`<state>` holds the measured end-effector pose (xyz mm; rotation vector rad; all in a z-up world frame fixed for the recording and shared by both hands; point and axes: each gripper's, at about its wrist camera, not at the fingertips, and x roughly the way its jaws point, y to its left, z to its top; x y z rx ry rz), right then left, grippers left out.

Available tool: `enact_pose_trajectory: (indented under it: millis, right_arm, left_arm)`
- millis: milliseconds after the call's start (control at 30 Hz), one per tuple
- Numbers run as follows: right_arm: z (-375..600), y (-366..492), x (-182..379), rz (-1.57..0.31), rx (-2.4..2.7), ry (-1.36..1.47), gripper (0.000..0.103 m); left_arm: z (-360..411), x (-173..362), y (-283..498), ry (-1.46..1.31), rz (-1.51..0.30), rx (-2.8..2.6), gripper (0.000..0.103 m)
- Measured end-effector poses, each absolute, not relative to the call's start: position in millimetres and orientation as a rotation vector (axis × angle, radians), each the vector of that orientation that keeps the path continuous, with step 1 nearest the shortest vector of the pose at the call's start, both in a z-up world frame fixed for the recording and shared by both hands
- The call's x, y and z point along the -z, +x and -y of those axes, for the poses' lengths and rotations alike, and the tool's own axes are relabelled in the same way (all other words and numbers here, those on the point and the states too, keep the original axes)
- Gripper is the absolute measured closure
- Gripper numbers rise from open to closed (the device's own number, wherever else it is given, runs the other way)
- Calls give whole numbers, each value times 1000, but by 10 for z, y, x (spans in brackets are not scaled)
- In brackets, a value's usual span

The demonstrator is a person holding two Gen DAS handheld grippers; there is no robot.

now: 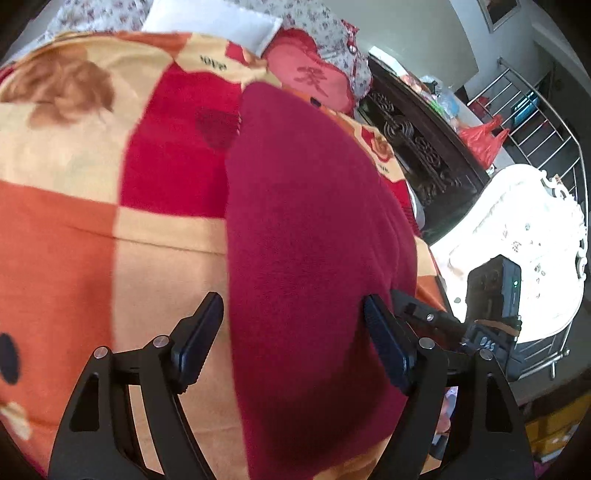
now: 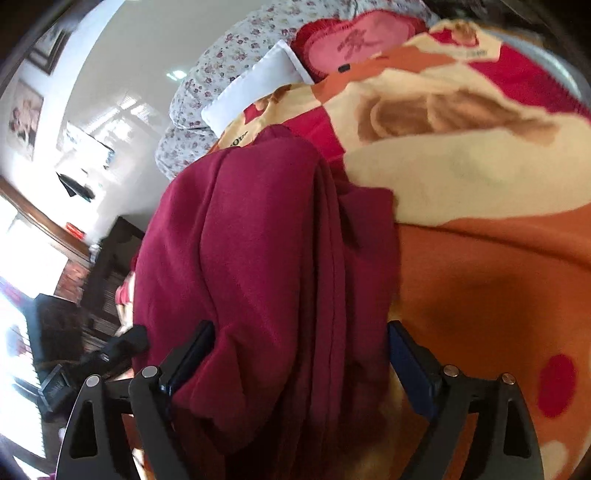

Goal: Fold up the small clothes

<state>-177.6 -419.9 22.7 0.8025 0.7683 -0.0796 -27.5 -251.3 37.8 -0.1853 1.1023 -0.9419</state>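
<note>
left gripper (image 1: 293, 334) wide, nothing pinched | right gripper (image 2: 301, 360) wide too | risk: loose maroon garment (image 1: 314, 240) slumps on blanket (image 1: 74, 240), fold undone

So the room's pretty bright, lots of daylight blowing out one side. Everything sits on a bed with a checked blanket (image 1: 74, 206) in orange, cream and red. At the far end there's a flowery quilt (image 2: 207, 96), a white pillow (image 1: 218, 22) and a red heart-shaped cushion (image 1: 310, 81). A dark carved headboard (image 1: 417, 147) runs along the right edge in the left view, with a red plastic bag (image 1: 484, 138) past it and a metal railing (image 1: 543, 122) farther right. Near that is a white carved piece of furniture (image 1: 517, 236), badly overexposed. Walls are plain pale grey, with framed pictures (image 2: 26, 118) hanging on the left in the right view.
</note>
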Motion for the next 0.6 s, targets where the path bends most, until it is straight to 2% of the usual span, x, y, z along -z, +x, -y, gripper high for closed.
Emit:
enact_pose_trajectory:
  millis: [33,100,133,167,233,267,467,600]
  right_arm:
    - [4206,-1768,-215,-762,69,815,13]
    - [4186,-1766,-241,-753,53,811,29]
    - [4156,-1773,-278,-755,52,793,33]
    - [4113,-1784,-336,-760,54,761,40]
    - [4025,-1833,-482,-761,65,701,47]
    - [3994,-1854,-544,-759,64,686,50]
    - [3510,-2019,-881,-763,-17,642,52]
    - [2994,-2119,-808,-816,-72,632,52]
  left_arm:
    - [2564,-342,-276,-185,-1113,956,23]
    - [2615,-302,-293,-184,-1130,972,24]
    - [2630,-303,-303,-179,-1136,970,25]
    - [2626,-333,-318,-176,-1132,967,27]
    - [2590,-421,-362,-157,-1113,987,37]
    - [2549,-486,-396,-141,-1102,991,38]
    - [1982,-811,-642,-98,-1075,983,39]
    - [1465,-768,-850,-60,-1109,912,39]
